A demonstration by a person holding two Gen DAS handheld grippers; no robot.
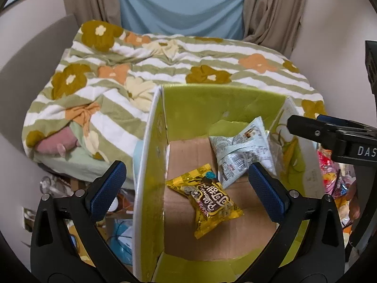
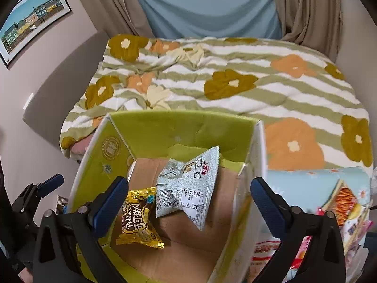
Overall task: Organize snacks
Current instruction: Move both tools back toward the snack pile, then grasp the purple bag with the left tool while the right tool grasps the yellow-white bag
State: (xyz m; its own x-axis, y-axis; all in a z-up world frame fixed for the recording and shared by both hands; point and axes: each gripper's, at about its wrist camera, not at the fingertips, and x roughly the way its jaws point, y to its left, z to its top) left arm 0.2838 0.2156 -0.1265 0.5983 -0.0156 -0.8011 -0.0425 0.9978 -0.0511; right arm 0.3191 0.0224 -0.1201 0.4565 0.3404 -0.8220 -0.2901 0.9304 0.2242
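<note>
Left wrist view: the left tongs (image 1: 186,184) stand wide apart and hold nothing, w/ one blue pad (image 1: 107,187) outside the left wall of the box and the other over its inside. The green carton box (image 1: 150,155) is open at the top and has a brown cardboard floor. Two snacks lie inside: a yellow snack pack (image 1: 207,202) nearer the camera, flat on the floor, and a pale blue-white snack pack (image 1: 242,151) behind it, leaning toward the right wall. Their corners touch or overlap. At the right edge the right tongs (image 1: 329,134) reach in above the right wall; from here I cannot tell their state. Behind the box is a bed w/ a flowered striped blanket (image 1: 165,70).

Right wrist view: the right tongs (image 2: 186,195) are also spread open, empty, above the same box (image 2: 179,132). The yellow pack (image 2: 139,221) is at the left, partly behind the left pad; the pale pack (image 2: 188,188) lies approx. in the middle. Right of the box, outside it, more colourful snack bags (image 2: 339,202) lie in a pile. A framed picture (image 2: 33,21) hangs on the wall at the left.
</note>
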